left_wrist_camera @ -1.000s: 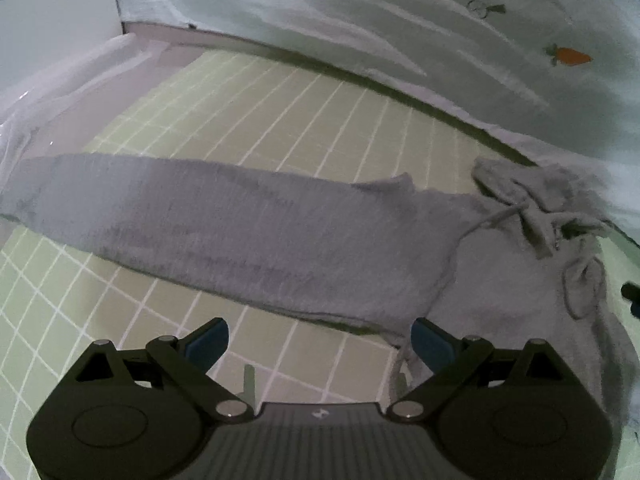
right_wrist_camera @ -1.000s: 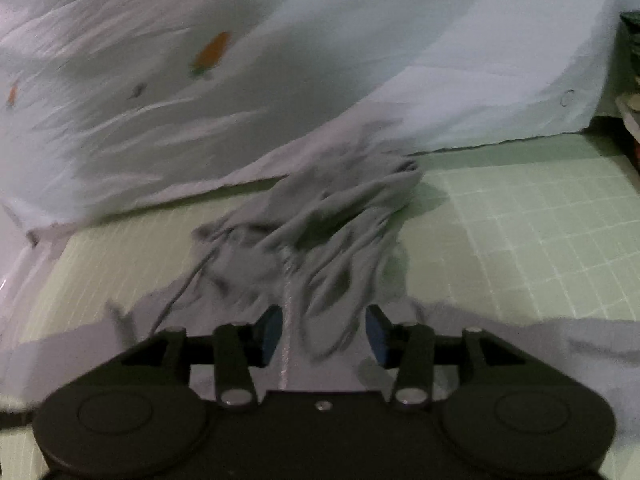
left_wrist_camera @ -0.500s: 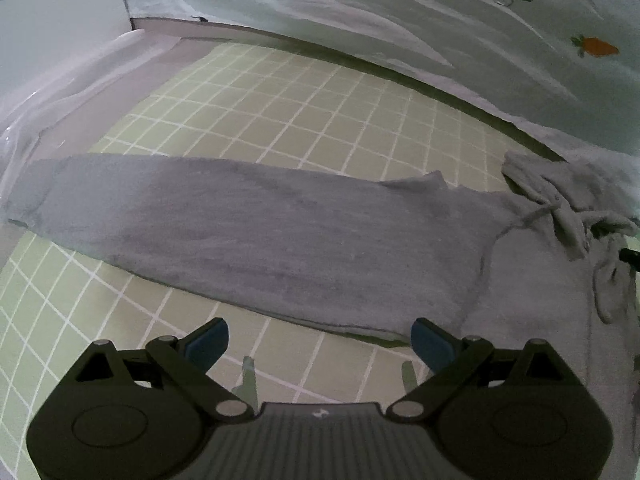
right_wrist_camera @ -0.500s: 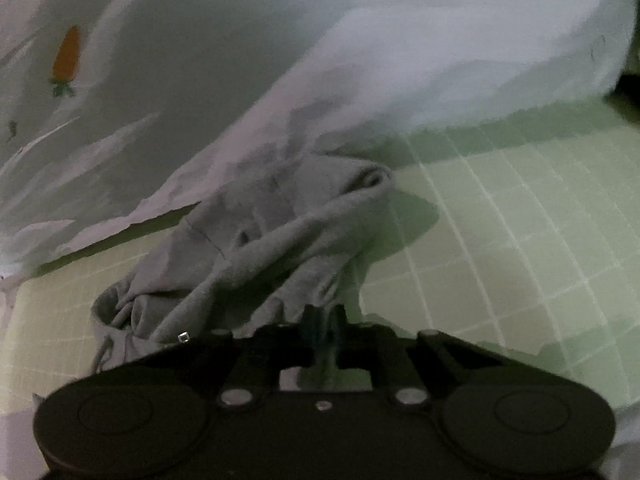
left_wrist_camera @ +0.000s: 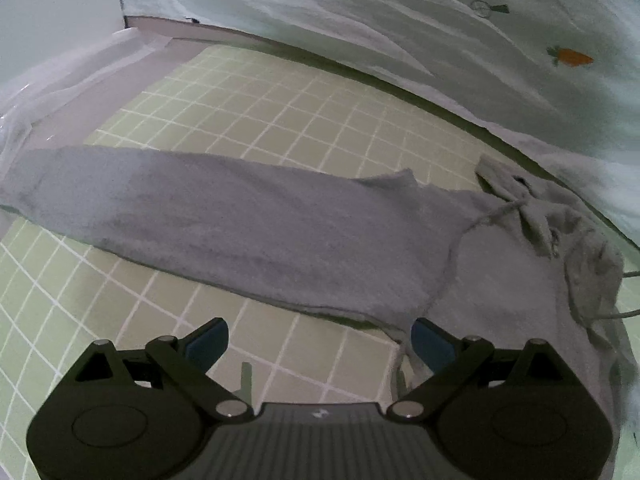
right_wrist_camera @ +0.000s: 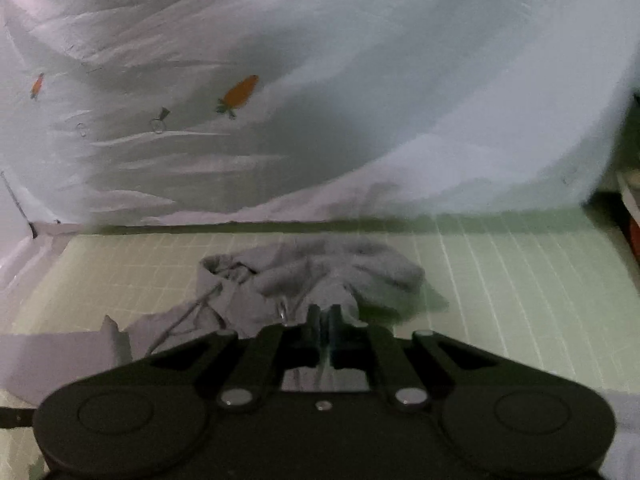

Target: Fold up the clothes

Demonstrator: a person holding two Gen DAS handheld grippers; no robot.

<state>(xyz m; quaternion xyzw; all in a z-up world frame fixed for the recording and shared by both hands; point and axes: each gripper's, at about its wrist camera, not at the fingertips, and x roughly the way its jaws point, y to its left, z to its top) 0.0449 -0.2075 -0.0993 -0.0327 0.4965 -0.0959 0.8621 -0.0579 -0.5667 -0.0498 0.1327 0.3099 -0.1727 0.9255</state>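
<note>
Grey sweatpants (left_wrist_camera: 248, 220) lie on the green grid mat (left_wrist_camera: 280, 112). One leg stretches flat to the left; the waist with its drawstring (left_wrist_camera: 496, 212) is bunched at the right. My left gripper (left_wrist_camera: 320, 340) is open and empty, just in front of the leg's near edge. In the right wrist view my right gripper (right_wrist_camera: 324, 316) is shut on the bunched grey fabric (right_wrist_camera: 316, 268) and holds it a little above the mat (right_wrist_camera: 520, 280).
A pale sheet with carrot prints (right_wrist_camera: 240, 92) hangs behind the mat, also in the left wrist view (left_wrist_camera: 440, 40). A white cloth edge (left_wrist_camera: 60, 84) runs along the mat's left side. Dark items (right_wrist_camera: 632, 200) stand at the far right.
My right gripper has shut on the bunched waist fabric and lifted it. My left gripper stays open and has shifted slightly along the leg.
</note>
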